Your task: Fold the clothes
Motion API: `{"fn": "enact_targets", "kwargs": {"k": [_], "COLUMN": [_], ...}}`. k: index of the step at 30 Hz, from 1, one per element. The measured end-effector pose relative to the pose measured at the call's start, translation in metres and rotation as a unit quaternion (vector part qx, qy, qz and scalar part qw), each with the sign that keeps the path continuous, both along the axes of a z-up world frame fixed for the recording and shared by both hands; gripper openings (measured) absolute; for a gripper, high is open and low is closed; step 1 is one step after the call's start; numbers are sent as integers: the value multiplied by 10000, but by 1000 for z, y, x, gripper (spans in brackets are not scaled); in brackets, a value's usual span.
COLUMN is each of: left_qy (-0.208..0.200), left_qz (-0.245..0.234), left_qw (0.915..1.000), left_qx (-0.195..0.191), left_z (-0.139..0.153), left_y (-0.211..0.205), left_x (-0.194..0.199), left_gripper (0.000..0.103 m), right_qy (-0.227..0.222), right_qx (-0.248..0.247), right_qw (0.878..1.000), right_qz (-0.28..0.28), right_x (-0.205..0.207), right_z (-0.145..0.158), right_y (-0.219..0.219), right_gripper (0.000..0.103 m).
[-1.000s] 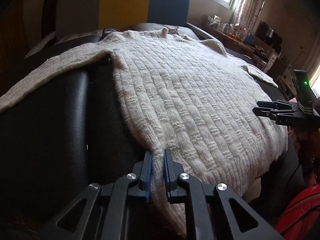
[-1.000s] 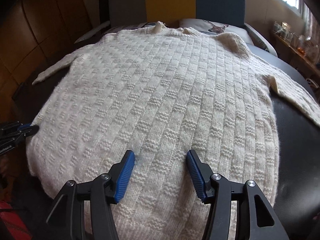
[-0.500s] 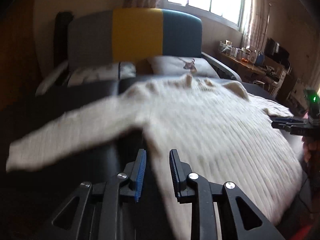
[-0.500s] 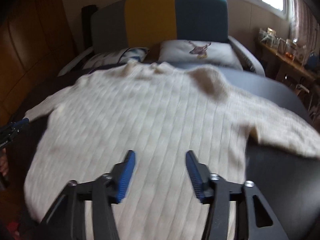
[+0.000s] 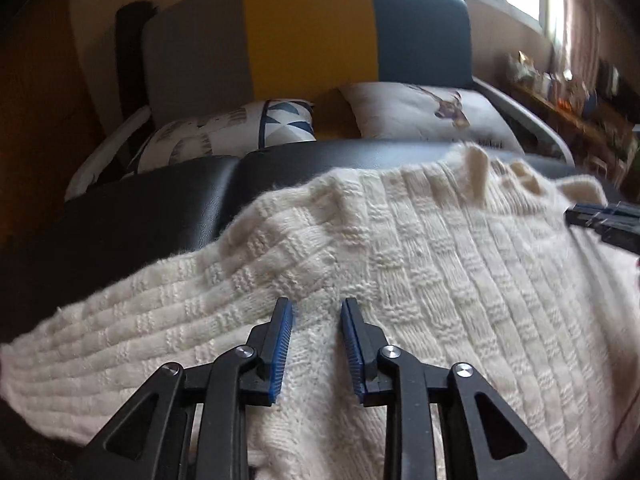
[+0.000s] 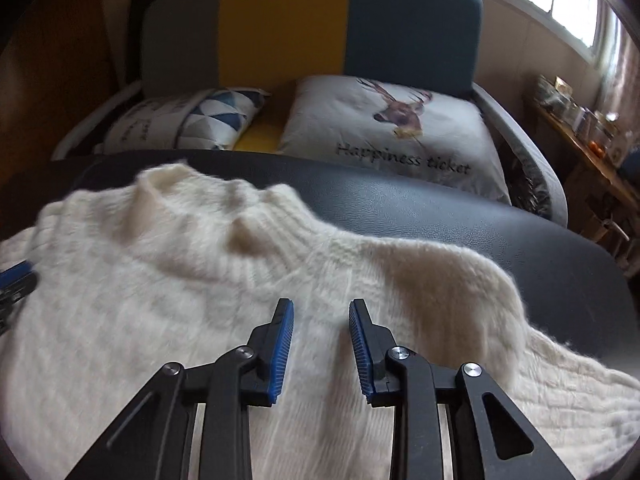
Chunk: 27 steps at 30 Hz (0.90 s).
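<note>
A cream knit sweater (image 5: 420, 264) lies spread flat on a black padded surface (image 5: 140, 208), and I am over it with both hands. My left gripper (image 5: 316, 308) sits low above the spot where the left sleeve (image 5: 140, 320) joins the body. Its blue fingers (image 5: 282, 344) stand a little apart, with nothing held between them — only knit shows in the gap. The sleeve runs out to the left edge of the black surface. My right gripper (image 6: 321, 308) is above the right shoulder, just below the ribbed collar (image 6: 256, 240). Its fingers (image 6: 362, 348) are a bit apart too, and hold nothing. I cannot tell if the tips touch the wool. The right sleeve (image 6: 560, 392) runs off to the right, over the black surface (image 6: 480, 216). The collar looks blurry here. Each gripper peeks in at the side of the other one's view. Behind the sweater is a sofa (image 6: 280, 20) with grey, yellow and blue parts, with a deer pillow (image 6: 400, 120) and a triangle pillow (image 6: 192, 120) on it.
</note>
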<state>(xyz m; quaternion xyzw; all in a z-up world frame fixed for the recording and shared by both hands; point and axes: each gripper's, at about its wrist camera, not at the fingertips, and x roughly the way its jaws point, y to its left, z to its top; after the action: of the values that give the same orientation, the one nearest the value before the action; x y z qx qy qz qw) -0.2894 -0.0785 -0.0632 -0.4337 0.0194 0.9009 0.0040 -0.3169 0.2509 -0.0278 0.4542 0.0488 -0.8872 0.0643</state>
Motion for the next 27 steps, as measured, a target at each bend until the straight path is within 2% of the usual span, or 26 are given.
{"fn": "enact_targets", "kwargs": {"k": [3,6,8,11,12,14,17,21,24,27], "left_qy": [16,2,-15,131,204,328,344,350,508,447], "left_qz": [87,84,81,428,663,1140,2046,3078,3770,4243], "left_qw": [10000,9999,9994,9956,9922,9824,9595,9251,8945,8606], "left_qx": [-1,78,327,824,1041,1443,1907,2195,2349,2781], "left_z": [-3,-2,2,15,18,24,24,19,16,3], "left_y": [0,-2,-11,-45,-66,-108,-181,-262,-310,-347], "left_x": [-1,0,3,21,30,47,76,117,147,164], "left_gripper": [27,27,27,27,27,33,45,46,46,47], "right_qy": [14,58,29,190,224,202,116,-36,0,-96], "right_qx": [-117,68,70,-128,-145,-170,-238,-337,-307,-478], "right_qw": [9994,9992,9992,9997,9996,9986,9959,9918,9918,9932], "right_qz": [-338,-391,-382,-21,127,467,866,1229,1237,1056], "right_x": [-6,-5,0,35,49,78,117,161,185,197], "right_z": [-5,-5,0,18,23,27,27,21,16,2], "right_y": [6,1,-2,-18,-26,-43,-65,-90,-103,-109], "right_gripper": [30,33,35,47,53,55,55,55,56,60]}}
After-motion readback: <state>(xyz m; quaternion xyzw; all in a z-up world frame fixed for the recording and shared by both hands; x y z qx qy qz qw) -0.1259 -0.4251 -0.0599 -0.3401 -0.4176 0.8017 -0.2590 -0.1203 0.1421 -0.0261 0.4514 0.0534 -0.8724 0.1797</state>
